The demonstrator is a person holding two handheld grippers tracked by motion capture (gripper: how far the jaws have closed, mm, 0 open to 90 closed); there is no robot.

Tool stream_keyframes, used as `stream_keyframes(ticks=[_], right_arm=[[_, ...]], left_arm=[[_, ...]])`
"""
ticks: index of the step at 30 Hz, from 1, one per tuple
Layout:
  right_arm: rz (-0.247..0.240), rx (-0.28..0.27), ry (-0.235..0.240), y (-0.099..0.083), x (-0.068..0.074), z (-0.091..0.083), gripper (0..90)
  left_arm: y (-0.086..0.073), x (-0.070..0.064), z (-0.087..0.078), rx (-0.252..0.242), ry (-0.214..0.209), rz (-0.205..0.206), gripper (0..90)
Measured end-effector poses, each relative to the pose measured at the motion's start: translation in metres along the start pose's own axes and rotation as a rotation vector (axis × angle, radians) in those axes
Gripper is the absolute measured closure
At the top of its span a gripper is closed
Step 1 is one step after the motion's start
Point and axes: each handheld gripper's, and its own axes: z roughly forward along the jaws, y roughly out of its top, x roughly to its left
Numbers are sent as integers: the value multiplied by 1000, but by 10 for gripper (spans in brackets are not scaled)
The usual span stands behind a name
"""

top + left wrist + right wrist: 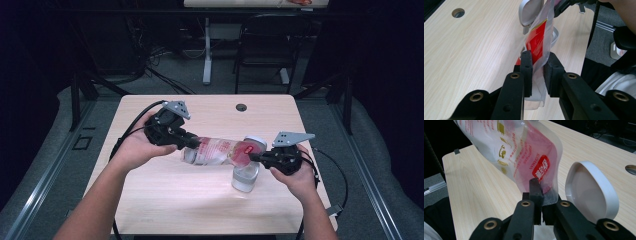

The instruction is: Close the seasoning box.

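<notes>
A: What is the biggest thing?

B: The table. It fills the middle of the high view. It is flat, pale wood with thin lines, and it has a small round hole near the top edge.

A: And the bag?

B: The bag is in the middle of the high view, held up off the table and stretched sideways between the two grippers. It is soft, see-through plastic with red and pink print and a red label.

A: What holds it?

B: The left gripper pinches one end between its black foam pads. The right gripper pinches the other end, jaws pressed tight on the thin edge.

A: Anything smaller?

B: A clear jar stands on the table, just under the bag's right end. Its white lid is round, smooth and tipped open.
</notes>
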Motion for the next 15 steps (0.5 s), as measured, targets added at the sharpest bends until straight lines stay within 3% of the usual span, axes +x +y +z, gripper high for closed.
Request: stream_keyframes(ticks=[15], right_arm=[[3,10,-3,-2,-2,0,885]], left_arm=[[5,-1,0,4,1,8,790]])
